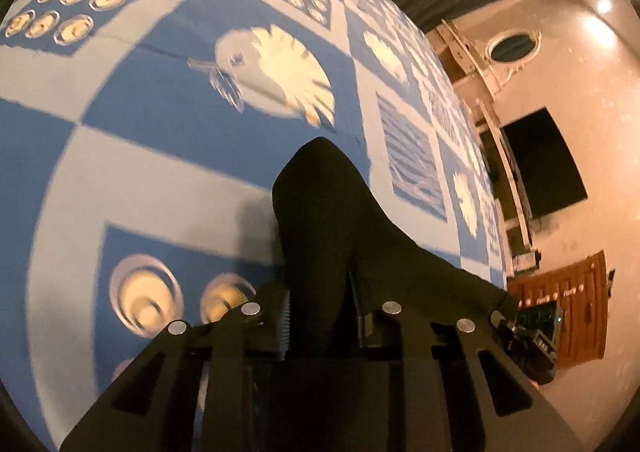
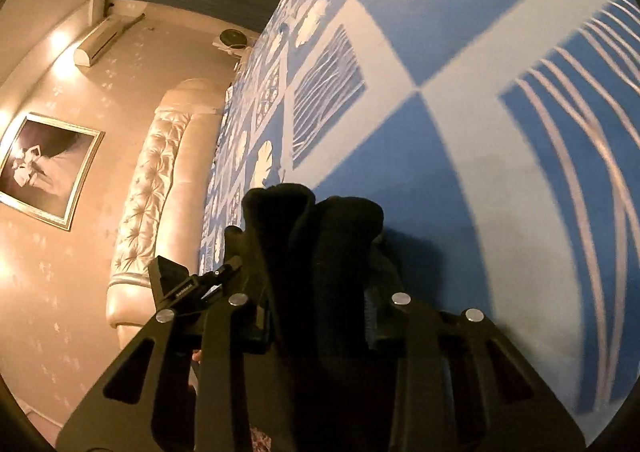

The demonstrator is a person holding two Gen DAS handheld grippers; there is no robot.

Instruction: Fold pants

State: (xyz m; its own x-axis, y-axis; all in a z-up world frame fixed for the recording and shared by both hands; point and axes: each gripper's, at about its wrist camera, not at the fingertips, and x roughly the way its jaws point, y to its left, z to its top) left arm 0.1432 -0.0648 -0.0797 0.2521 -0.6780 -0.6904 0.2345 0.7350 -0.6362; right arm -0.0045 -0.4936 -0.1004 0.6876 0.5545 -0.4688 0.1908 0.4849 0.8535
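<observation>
The black pants rise as a dark bunched fold from between the jaws of my left gripper, which is shut on the cloth above the blue and white patterned bedspread. From that fold the fabric stretches off to the right toward the bed's edge. In the right wrist view another bunch of the black pants stands up between the jaws of my right gripper, also shut on the cloth. The fingertips of both grippers are hidden under the fabric.
The bedspread covers a wide bed. A padded cream headboard, a framed picture and a wall air conditioner show on the left of the right wrist view. A dark screen and a wooden cabinet stand beyond the bed.
</observation>
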